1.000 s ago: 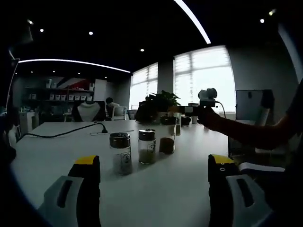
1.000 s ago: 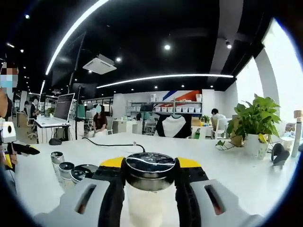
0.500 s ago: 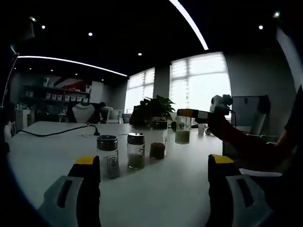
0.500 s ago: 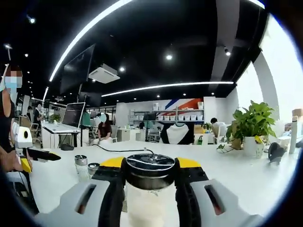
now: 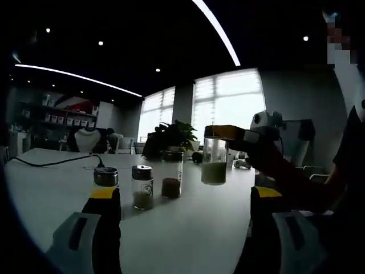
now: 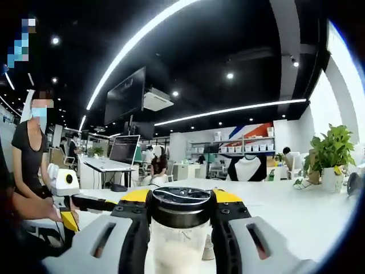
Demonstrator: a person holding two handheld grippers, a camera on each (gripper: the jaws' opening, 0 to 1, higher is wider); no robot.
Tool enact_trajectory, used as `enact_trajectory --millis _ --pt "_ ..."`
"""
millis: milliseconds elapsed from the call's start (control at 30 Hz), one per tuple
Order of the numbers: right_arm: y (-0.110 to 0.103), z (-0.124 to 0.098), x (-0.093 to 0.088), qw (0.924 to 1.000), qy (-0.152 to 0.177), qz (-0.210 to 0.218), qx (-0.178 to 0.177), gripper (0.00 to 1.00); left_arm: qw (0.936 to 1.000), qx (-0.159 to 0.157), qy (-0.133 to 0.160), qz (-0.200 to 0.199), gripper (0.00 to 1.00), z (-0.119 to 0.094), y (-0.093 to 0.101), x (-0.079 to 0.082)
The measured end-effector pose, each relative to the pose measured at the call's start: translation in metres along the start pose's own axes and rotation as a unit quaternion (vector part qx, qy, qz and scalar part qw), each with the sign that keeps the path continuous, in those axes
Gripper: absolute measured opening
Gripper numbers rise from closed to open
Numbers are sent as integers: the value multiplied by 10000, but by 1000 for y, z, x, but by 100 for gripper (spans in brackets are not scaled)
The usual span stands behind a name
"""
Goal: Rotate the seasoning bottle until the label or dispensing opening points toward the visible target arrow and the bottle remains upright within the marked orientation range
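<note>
My right gripper (image 6: 180, 212) is shut on a clear seasoning bottle (image 6: 178, 254) with a dark metal lid and pale powder inside. In the left gripper view that bottle (image 5: 214, 162) hangs upright above the white table (image 5: 188, 234), clamped near its lid by the right gripper (image 5: 223, 133), which reaches in from the right. Three more seasoning bottles (image 5: 142, 187) stand in a row on the table beyond my left gripper (image 5: 185, 197), which is open and holds nothing. One of them is partly hidden behind the left jaw. In the right gripper view the left gripper (image 6: 71, 201) is at the left, held by a hand.
A potted plant (image 5: 170, 137) stands behind the bottle row, and a black cable (image 5: 51, 162) crosses the far left of the table. In the right gripper view a plant (image 6: 332, 157) is at far right, a laptop (image 6: 121, 155) on a desk behind, and a person (image 6: 31, 165) at left.
The held bottle has come nearer to the left gripper's camera and looks larger. The right gripper's view has swung left, bringing the left gripper and the person further in. Both grippers keep their states.
</note>
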State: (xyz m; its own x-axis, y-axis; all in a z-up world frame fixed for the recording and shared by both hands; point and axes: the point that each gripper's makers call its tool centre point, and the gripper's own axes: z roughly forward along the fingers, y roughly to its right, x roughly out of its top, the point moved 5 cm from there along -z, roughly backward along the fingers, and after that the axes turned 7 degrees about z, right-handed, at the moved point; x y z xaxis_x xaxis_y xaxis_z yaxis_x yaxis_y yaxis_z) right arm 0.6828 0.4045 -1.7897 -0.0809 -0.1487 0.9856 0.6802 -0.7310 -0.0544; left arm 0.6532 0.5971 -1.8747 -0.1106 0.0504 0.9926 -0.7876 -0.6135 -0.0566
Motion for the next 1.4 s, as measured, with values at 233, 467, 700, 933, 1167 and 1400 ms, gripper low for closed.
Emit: enact_trajectory --millis 233,467,700,933,1167,1400 --pt "-41 10 -6 9981 -61 10 618 38 9992 -387 -28 80 99 9 18 0" --pt "-69 18 -14 9935 -184 -113 1118 38 9978 -647 -103 96 91 11 27 -6" --pt "-84 22 -22 9884 -249 101 1492 38 9959 -875 -213 118 86 14 34 -11" --pt "-103 24 -28 9799 -333 105 1966 38 9926 -1166 -293 179 78 16 46 -15" --pt "-114 26 -33 9752 -384 81 2180 38 9906 -1326 -293 147 68 15 48 -15" --pt "-116 27 -38 9730 -405 181 2266 38 9898 -1395 -249 109 56 13 50 -15"
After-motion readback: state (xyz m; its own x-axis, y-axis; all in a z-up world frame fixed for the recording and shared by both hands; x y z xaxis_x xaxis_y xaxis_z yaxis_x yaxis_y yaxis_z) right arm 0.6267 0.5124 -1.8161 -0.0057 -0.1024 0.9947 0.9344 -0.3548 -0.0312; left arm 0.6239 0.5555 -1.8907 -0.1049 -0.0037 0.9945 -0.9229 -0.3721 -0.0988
